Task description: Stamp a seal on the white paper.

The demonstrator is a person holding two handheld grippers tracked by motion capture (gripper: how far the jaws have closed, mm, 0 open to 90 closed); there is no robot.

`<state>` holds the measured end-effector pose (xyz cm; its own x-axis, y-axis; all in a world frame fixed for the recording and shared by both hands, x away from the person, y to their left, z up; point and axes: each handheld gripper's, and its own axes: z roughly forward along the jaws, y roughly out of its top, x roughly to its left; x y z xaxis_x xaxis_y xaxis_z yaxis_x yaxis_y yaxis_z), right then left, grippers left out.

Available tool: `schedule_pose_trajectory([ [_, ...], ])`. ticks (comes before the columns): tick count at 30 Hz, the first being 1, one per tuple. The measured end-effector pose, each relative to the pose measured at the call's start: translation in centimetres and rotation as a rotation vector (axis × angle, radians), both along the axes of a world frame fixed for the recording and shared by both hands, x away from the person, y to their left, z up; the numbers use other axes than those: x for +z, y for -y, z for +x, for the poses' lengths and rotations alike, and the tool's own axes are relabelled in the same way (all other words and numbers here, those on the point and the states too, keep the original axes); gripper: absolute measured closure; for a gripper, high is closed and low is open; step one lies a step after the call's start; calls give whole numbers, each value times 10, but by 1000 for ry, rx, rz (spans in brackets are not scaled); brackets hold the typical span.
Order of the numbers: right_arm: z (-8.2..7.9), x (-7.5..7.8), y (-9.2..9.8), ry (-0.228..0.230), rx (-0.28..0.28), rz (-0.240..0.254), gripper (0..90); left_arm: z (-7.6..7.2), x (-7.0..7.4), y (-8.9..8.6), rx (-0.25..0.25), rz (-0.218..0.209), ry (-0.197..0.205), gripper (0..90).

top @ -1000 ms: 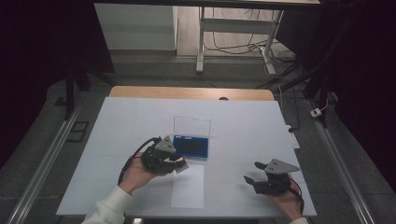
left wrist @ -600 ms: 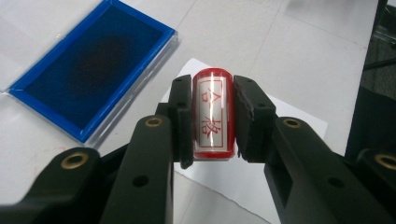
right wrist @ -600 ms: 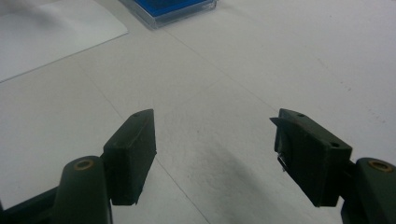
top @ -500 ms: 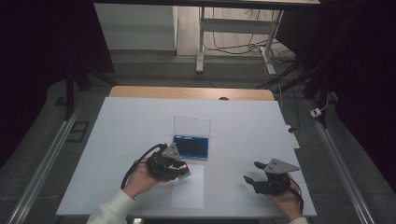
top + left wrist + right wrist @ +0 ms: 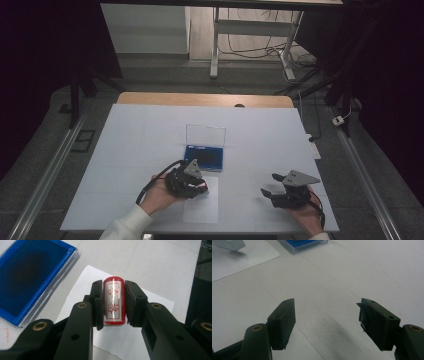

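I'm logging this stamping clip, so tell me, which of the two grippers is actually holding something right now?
The left gripper: its jaws are shut on a red stamp above the white paper. The right gripper stands open with nothing between its jaws.

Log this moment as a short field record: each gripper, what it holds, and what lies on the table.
left gripper: shut on the red stamp, above the sheet of paper
right gripper: open, nothing between its jaws, over bare table
ink pad: blue, in an open clear case, lid raised at the far side
sheet of paper: white, flat, just nearer than the ink pad
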<state>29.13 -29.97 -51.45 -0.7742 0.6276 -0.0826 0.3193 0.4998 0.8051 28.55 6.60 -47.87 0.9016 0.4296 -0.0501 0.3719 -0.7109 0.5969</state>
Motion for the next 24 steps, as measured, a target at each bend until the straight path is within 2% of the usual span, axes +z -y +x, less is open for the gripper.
schedule_pose_trajectory([
  [15,0,0,0,-3,0,-2,291,2,-6,5,4,40,5,702],
  [24,0,0,0,-1,0,-5,291,2,-10,6,4,42,-3,701],
])
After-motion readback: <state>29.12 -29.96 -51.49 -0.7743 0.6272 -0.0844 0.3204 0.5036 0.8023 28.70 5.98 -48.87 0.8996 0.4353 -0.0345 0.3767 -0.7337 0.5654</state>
